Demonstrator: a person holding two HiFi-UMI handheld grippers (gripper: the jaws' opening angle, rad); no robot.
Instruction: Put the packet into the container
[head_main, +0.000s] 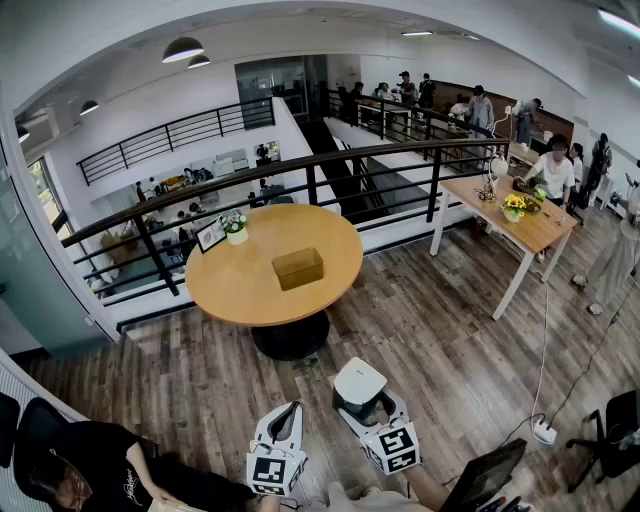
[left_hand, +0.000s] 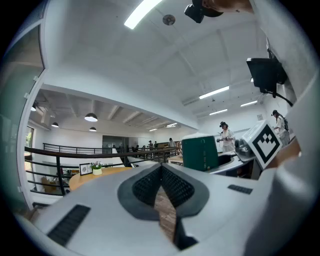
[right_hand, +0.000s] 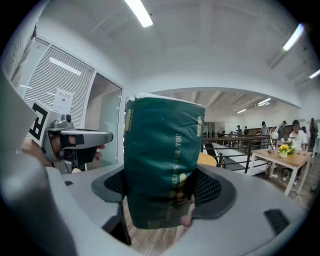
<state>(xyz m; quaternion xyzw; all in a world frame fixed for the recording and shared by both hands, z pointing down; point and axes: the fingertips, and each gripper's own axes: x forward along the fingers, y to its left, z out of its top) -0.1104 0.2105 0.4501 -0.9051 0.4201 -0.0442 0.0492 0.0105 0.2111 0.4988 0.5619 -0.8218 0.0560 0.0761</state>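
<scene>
Jaws of R gripper (right_hand: 163, 197) clamp teal packet (right_hand: 162, 150).

Left gripper (head_main: 284, 412), right gripper (head_main: 364, 402): pale grey moulded shells were noted. Black-and-white square-marker cube (head_main: 272, 472) was seen at 6 o'clock end of each. Dark mesh-textured pads (left_hand: 145, 186) were set inside jaws. Dark slotted vent (left_hand: 69, 226) was observed at 8 o'clock on left shell.
</scene>
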